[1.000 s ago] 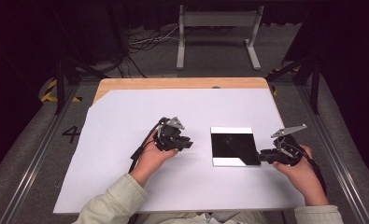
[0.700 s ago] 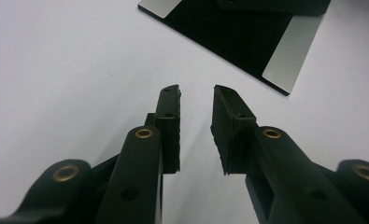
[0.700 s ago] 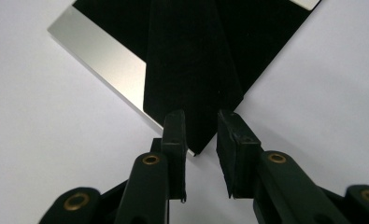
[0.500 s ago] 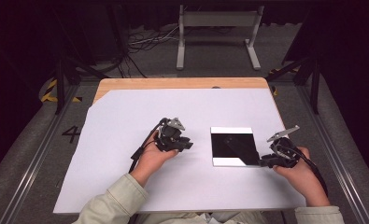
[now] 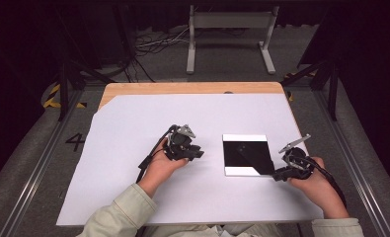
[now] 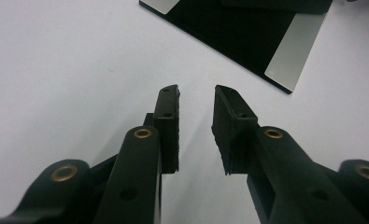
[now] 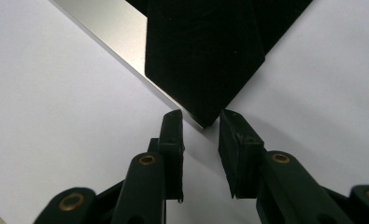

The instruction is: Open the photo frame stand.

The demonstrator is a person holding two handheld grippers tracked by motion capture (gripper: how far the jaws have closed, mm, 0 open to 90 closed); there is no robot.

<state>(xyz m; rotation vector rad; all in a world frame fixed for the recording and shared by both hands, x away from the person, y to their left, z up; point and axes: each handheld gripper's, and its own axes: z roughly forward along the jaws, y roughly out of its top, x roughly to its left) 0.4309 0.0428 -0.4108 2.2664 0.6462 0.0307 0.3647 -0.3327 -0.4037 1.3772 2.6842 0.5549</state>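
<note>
A black square sheet [image 5: 247,154] with pale strips along its far and near edges lies flat on the white table cover [image 5: 133,128], right of centre. My right gripper [image 5: 277,175] is at the sheet's near right corner. In the right gripper view it [image 7: 200,119] is open, with the black corner [image 7: 205,51] just between the fingertips, and neither pad visibly touches it. My left gripper [image 5: 198,154] rests low over the cover to the left of the sheet, pointing toward it. It [image 6: 196,95] is open with nothing between its jaws, and the sheet [image 6: 247,32] lies a short way ahead.
The white cover leaves a wooden strip [image 5: 192,88] of the table bare at the far edge. A grey metal stand [image 5: 229,29] and loose cables [image 5: 148,44] are on the floor beyond the table. Metal rails [image 5: 32,173] run along both sides.
My right gripper has moved down and left to the near right corner of the black sheet. The left gripper and the sheet have stayed where they were.
</note>
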